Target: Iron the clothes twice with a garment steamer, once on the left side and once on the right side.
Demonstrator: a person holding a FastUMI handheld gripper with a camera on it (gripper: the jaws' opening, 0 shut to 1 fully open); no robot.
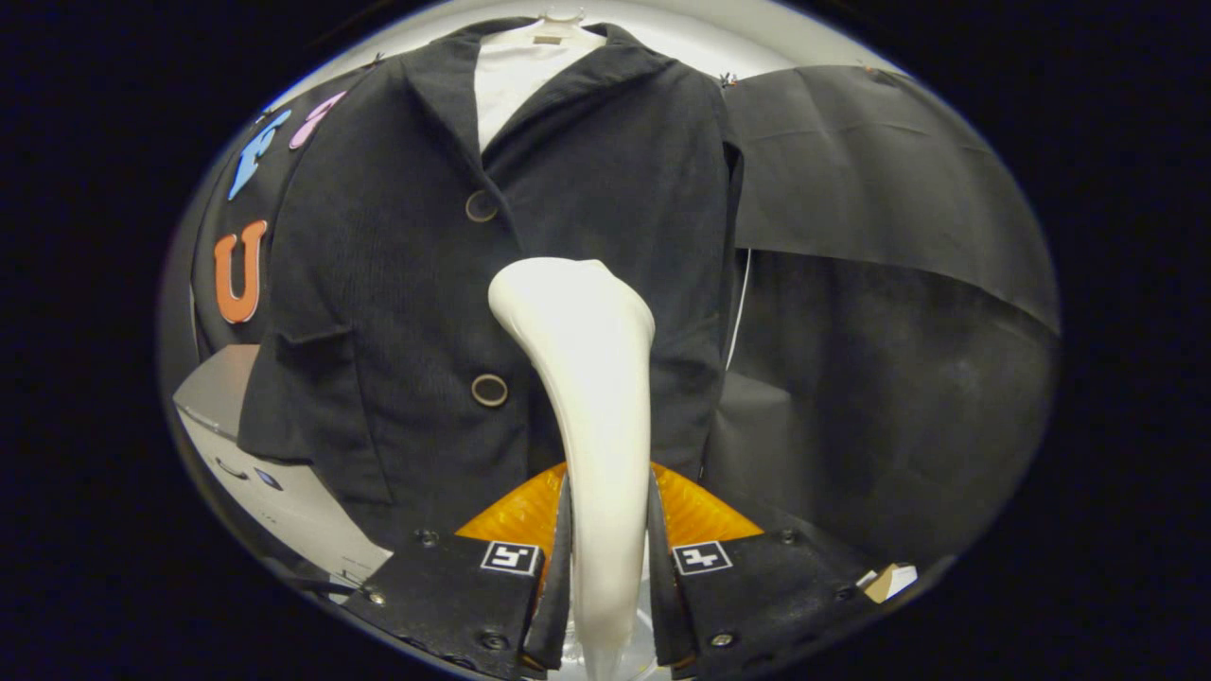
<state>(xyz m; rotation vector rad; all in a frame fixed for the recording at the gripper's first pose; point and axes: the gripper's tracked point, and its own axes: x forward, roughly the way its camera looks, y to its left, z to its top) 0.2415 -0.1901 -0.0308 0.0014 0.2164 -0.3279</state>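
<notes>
Black cloth booth wall [889, 284] behind everything, hung in overlapping panels, one panel's lower edge slanting down toward 4 o'clock from the jacket's shoulder. Pale ceiling or upper wall glimpsed at 12 o'clock above the collar.

Dark jacket [378, 284] hanging upright on a pale hanger [561, 15], front facing the camera, straight ahead of the fingers and beyond them. Lapels open in a V over a white inner garment [516, 76] at 12 o'clock. Two round buttons down the front closure: upper button [481, 206] at roughly 11 o'clock of the steamer head, lower button [489, 390] at 9 o'clock of the steamer's neck. Flapped pocket [312, 345] at 9 o'clock on the jacket's side, above a light grey box-like unit [274, 473] down at 8 o'clock, partly hidden by the hem.

Garment steamer [591, 397], white and smooth, rising from between the fingers and curving up to a broad rounded head, set against the jacket's front just at 3 o'clock of the button line; contact with the fabric cannot be confirmed. Thin white cord [739, 312] hanging at 3 o'clock beside the jacket's edge.

Gripper [605, 553] at 6 o'clock, jaws closed in on the steamer's handle, both fingers pressing its sides.

Small tan-and-white object [889, 580] at 4 o'clock, unidentifiable.
</notes>
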